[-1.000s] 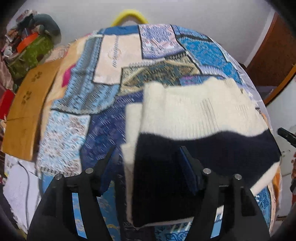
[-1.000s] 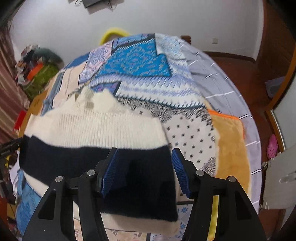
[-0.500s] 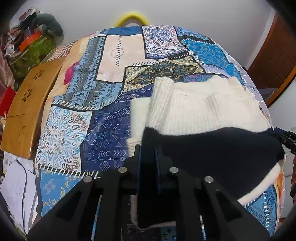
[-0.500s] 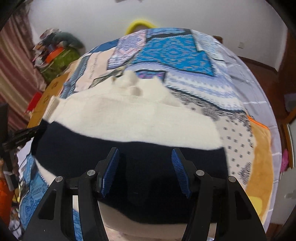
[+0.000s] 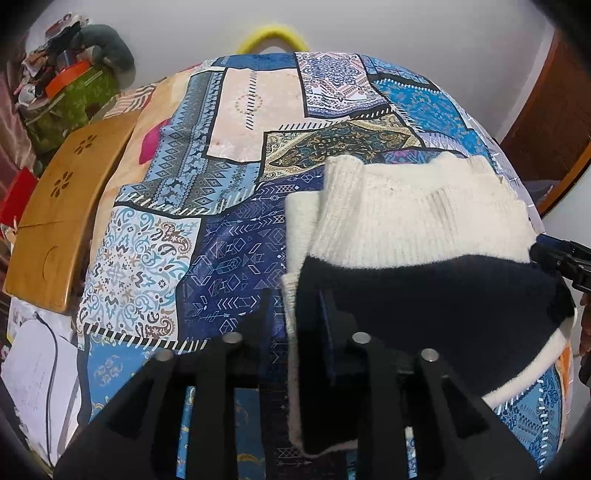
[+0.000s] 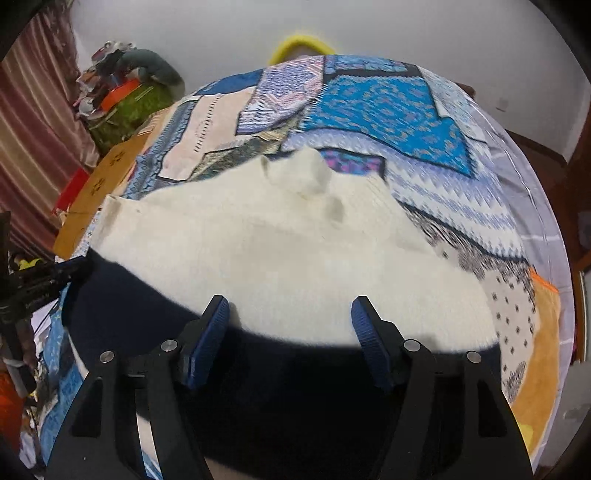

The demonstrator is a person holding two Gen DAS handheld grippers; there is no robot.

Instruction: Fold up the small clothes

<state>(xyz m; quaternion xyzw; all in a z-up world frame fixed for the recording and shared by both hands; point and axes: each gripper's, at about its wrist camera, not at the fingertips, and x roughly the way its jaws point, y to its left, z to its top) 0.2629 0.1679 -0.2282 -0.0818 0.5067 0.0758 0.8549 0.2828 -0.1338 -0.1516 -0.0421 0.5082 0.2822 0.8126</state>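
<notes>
A cream knit sweater with a wide dark navy band lies folded on the patchwork bedspread. My left gripper is shut on the sweater's near left edge, where the navy band meets the cream layer under it. In the right wrist view the same sweater fills the middle. My right gripper is open and hovers over the line between cream and navy, with nothing between its blue pads. The right gripper's tip also shows at the right edge of the left wrist view.
A wooden board lies off the bed's left side, with a cluttered green pile behind it. A yellow hoop stands at the far end. An orange blanket lies along the bed's right edge.
My left gripper went from open to shut on the sweater's left edge and has lifted it slightly. My right gripper stayed open and moved forward over the sweater.
</notes>
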